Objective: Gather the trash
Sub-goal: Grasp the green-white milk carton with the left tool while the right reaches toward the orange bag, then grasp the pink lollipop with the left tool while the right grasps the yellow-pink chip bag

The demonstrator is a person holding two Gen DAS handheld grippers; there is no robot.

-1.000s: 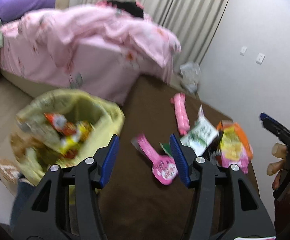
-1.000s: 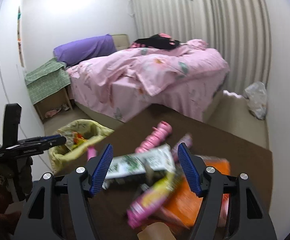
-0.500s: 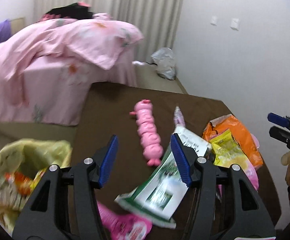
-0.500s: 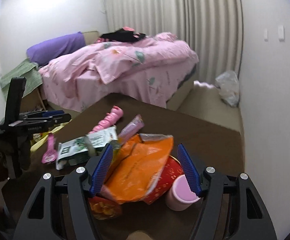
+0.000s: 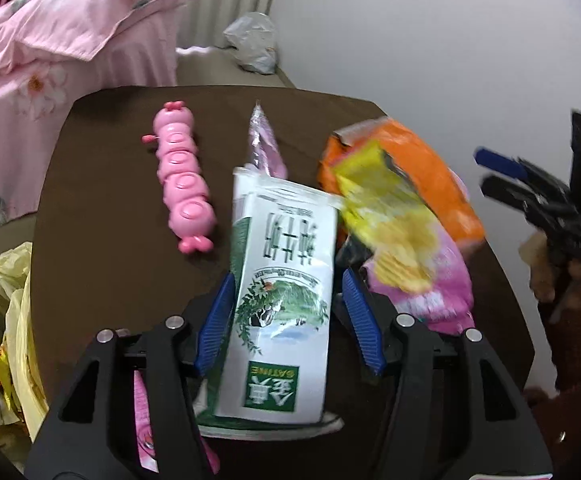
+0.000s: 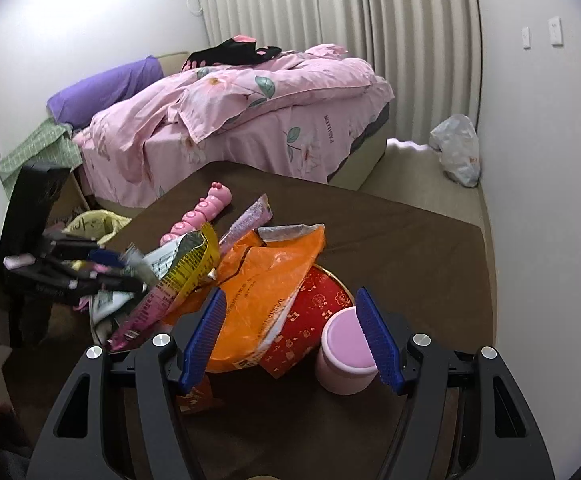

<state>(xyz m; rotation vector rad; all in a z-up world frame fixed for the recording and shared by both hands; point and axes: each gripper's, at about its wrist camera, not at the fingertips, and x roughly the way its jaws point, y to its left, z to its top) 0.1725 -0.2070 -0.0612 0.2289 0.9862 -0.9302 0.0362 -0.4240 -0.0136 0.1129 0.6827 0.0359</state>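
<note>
Dark brown and matte, the bench (image 5: 102, 216) carries a loose heap of wrappers. Nearest the left claw (image 5: 290, 320) lies a flattened white and green milk carton (image 5: 286, 292), glossy cardboard printed with leafy branches; it sits lengthwise between the ribbed blue pads (image 5: 216, 320), which stand apart on either side of it without pressing. The jaws have just been opening a little, and the carton is between them but not gripped.

Just left of the carton lies a pink plastic caterpillar toy (image 5: 182, 176), made of rounded segments. Behind the carton a thin, crinkled pink sachet (image 5: 264, 148) points toward the far edge. To the right a yellow foil packet (image 5: 386, 216) lies over a puffy orange snack bag (image 5: 430, 168) and a shiny pink wrapper (image 5: 438, 292). At the bench's left edge hangs a soft yellow plastic trash bag (image 5: 14, 320) with crumpled wrappers inside.

The right claw (image 6: 290, 336) is spread open, gripping nothing. Between its pads, lower down, sit the orange snack bag (image 6: 266, 288), a red paper tub (image 6: 310, 320) patterned in gold, and a smooth pink cylindrical cup (image 6: 344, 356) beside the right pad. Beyond the bench stands a bed (image 6: 250, 112) under a rumpled pink floral quilt, before pleated curtains (image 6: 330, 4).
</note>
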